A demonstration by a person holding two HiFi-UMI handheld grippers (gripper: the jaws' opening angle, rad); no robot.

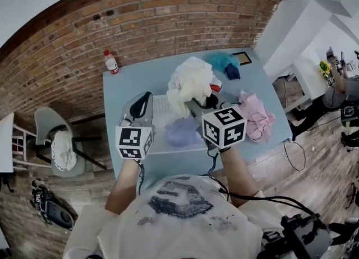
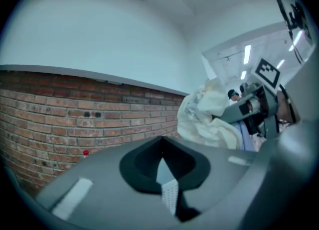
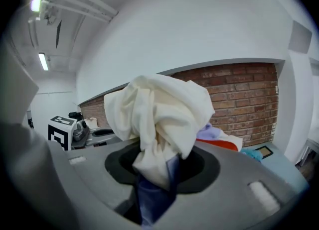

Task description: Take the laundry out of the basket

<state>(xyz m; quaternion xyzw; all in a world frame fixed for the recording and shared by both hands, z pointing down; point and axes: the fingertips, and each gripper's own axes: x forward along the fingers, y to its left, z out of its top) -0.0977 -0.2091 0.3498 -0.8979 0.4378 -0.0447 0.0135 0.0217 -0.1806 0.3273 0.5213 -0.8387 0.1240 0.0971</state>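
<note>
**Left gripper** (image 2: 164, 174): the jaws are drawn nearly together, with a thin strip of the white perforated basket (image 1: 161, 111) wall pinched between them.

**Right gripper** (image 3: 159, 174): the jaws are clamped on a bunched cream garment (image 3: 159, 114), held above the basket. A fold of blue fabric (image 3: 152, 196) sits in the same grip beneath it.

**Views compared:**
- Only the right gripper view shows the blue fabric; in the head view the cream garment covers it.
- Only the head view shows the basket standing on the light-blue table (image 1: 129, 81).
- It also shows 1 lavender garment (image 1: 182, 132) inside the basket and a pink garment (image 1: 255, 119) lying on the table to the basket's right.
</note>
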